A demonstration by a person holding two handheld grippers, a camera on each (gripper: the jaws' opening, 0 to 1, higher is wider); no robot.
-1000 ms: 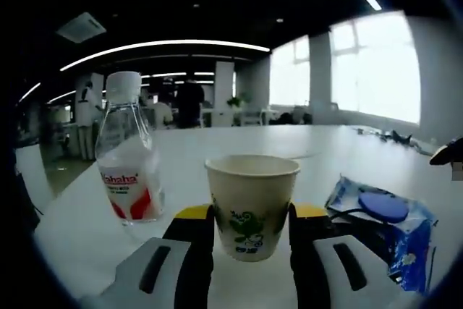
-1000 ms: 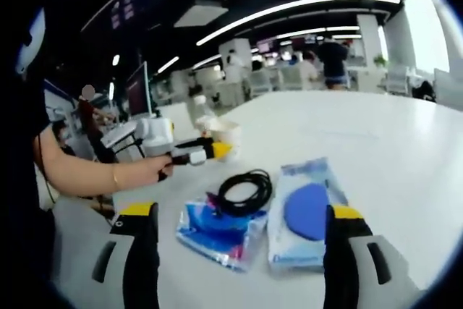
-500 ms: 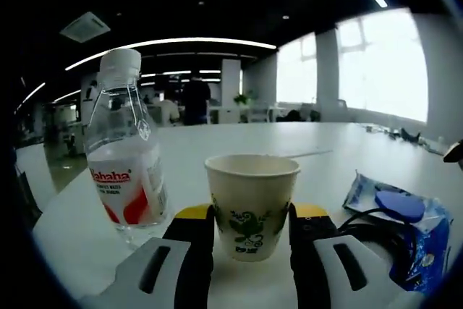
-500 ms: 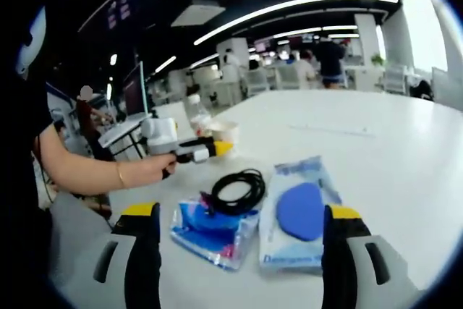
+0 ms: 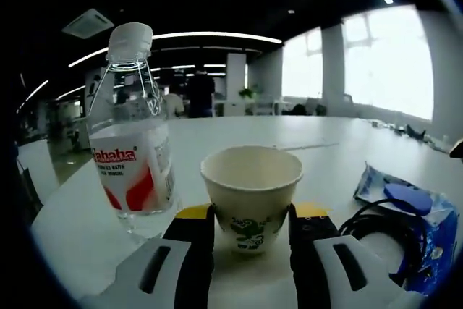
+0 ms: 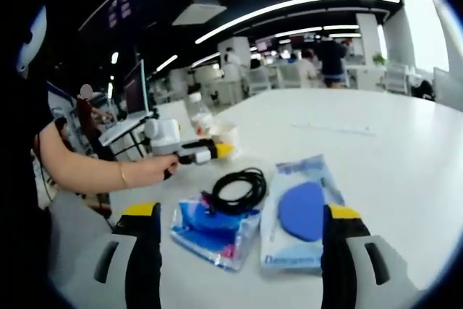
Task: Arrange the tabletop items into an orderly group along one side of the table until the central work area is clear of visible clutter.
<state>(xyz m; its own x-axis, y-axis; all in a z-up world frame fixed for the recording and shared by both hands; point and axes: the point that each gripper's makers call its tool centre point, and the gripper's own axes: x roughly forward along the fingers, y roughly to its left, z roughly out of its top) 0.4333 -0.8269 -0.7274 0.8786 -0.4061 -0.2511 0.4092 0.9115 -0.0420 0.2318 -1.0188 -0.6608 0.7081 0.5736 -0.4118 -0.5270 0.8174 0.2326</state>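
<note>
On the white table (image 5: 87,215), the left gripper (image 5: 252,216) still clamps the paper cup (image 5: 251,192), now closer beside the water bottle (image 5: 134,139); the right gripper (image 6: 243,216) hangs spread above the blue packets (image 6: 300,211).

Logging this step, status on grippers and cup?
Left gripper shut on paper cup, beside water bottle. Right gripper open, over black cable and two blue packets. Nothing blocking the cup.
</note>
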